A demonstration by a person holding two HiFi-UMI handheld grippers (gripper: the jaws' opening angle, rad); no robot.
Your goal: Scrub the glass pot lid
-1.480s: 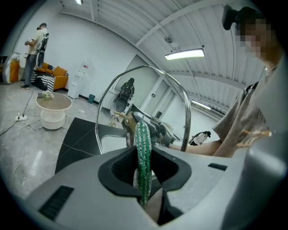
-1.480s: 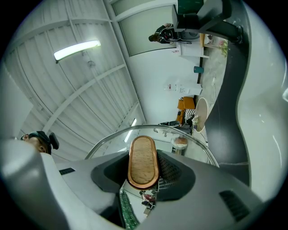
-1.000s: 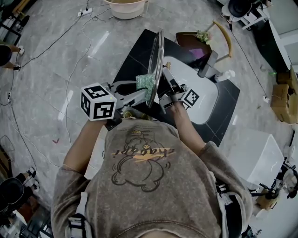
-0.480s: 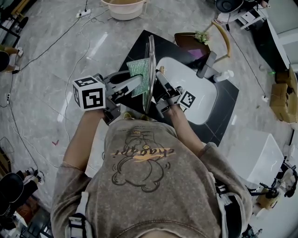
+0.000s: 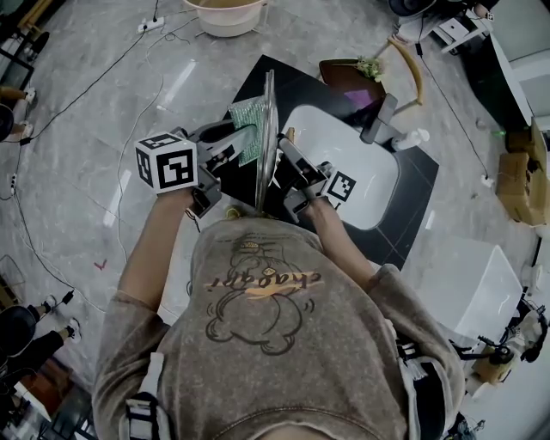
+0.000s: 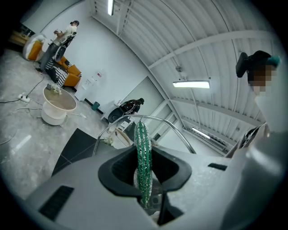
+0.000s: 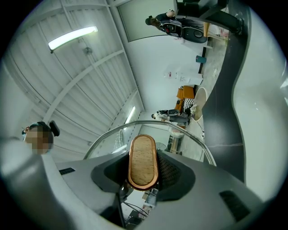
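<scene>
The glass pot lid (image 5: 265, 137) stands on edge over the black counter, seen edge-on between the two grippers. My right gripper (image 5: 289, 165) is shut on the lid's wooden, copper-rimmed knob (image 7: 143, 161), which fills the gap between its jaws. My left gripper (image 5: 247, 137) is shut on a green scrub pad (image 5: 244, 125) that lies against the lid's left face. In the left gripper view the green scrub pad (image 6: 143, 161) stands upright between the jaws, with the lid's metal rim (image 6: 177, 130) arching behind it. The same rim (image 7: 108, 132) arches over the knob in the right gripper view.
A white sink (image 5: 378, 185) with a faucet (image 5: 381, 118) is set in the black counter (image 5: 249, 86) just right of the lid. A pale tub (image 5: 228, 13) stands on the floor ahead, a wooden chair (image 5: 414, 64) at the upper right, cardboard boxes (image 5: 522, 185) at far right.
The left gripper has slid the green pad up and leftward along the lid's face. The lid's top edge has swung left, and the right gripper has shifted slightly with it.
</scene>
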